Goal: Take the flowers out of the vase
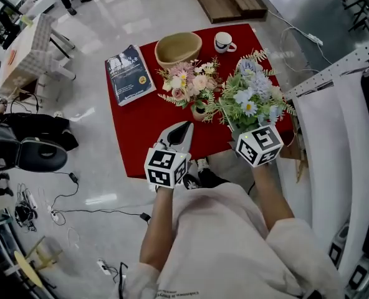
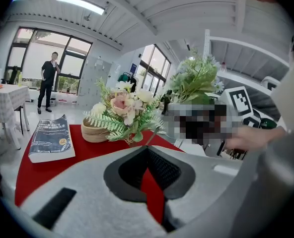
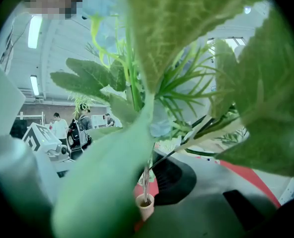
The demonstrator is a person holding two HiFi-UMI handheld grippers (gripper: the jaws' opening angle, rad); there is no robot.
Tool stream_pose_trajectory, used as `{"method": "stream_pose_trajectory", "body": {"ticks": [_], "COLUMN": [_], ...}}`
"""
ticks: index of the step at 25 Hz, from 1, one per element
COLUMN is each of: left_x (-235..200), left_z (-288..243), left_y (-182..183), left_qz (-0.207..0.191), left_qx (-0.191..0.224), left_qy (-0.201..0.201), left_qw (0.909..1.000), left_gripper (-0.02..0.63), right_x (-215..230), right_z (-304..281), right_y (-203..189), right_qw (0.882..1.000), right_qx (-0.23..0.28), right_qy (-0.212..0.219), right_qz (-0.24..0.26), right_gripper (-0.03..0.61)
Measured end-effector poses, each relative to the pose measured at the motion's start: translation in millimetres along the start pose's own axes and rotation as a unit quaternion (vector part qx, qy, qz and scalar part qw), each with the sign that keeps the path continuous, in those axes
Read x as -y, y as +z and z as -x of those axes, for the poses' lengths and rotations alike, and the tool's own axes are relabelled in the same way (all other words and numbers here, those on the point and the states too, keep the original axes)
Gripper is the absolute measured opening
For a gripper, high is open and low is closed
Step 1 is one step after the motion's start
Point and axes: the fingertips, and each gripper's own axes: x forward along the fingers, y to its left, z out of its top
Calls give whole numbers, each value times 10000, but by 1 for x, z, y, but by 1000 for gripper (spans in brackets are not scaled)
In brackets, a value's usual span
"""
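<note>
A small tan vase [image 1: 199, 112] stands on the red tablecloth [image 1: 141, 129] with a pink and cream bouquet [image 1: 187, 83] still in it. My right gripper [image 1: 245, 128] is shut on the stems of a blue and white bunch [image 1: 253, 95], held up to the right of the vase. In the right gripper view its leaves [image 3: 152, 108] fill the picture, thin stems run between the jaws of the right gripper [image 3: 149, 178], and the vase [image 3: 145, 206] shows below. My left gripper [image 1: 186, 127] points at the vase from the front, tips together and empty. Beyond this gripper [image 2: 148, 150] in its own view stands the pink bouquet [image 2: 124, 105].
A book [image 1: 129, 73] lies at the cloth's left corner. A wooden bowl [image 1: 178, 48] and a white mug [image 1: 223, 42] stand at the far edge. A white panel [image 1: 334, 136] rises close on the right. A person [image 2: 48, 81] stands far off by the windows.
</note>
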Motion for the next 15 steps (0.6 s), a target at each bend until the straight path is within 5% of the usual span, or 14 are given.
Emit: {"method": "stream_pose_trajectory", "body": {"ticks": [8,15], "left_x": [16,32], "left_z": [6,27], "left_y": [0,-5], "left_qz": [-23,-83], "left_qx": [55,131], "left_qy": [-90,-95], "left_qw": [9999,9998], "left_gripper": [8,8], "right_x": [-6,-28], "right_z": [21,35], "right_y": [27,5], "right_qw": [9999,9962], "right_qx": [2,-547], "right_qy": [98,605], "right_qz": [-134,-296], "right_gripper": [46,46]}}
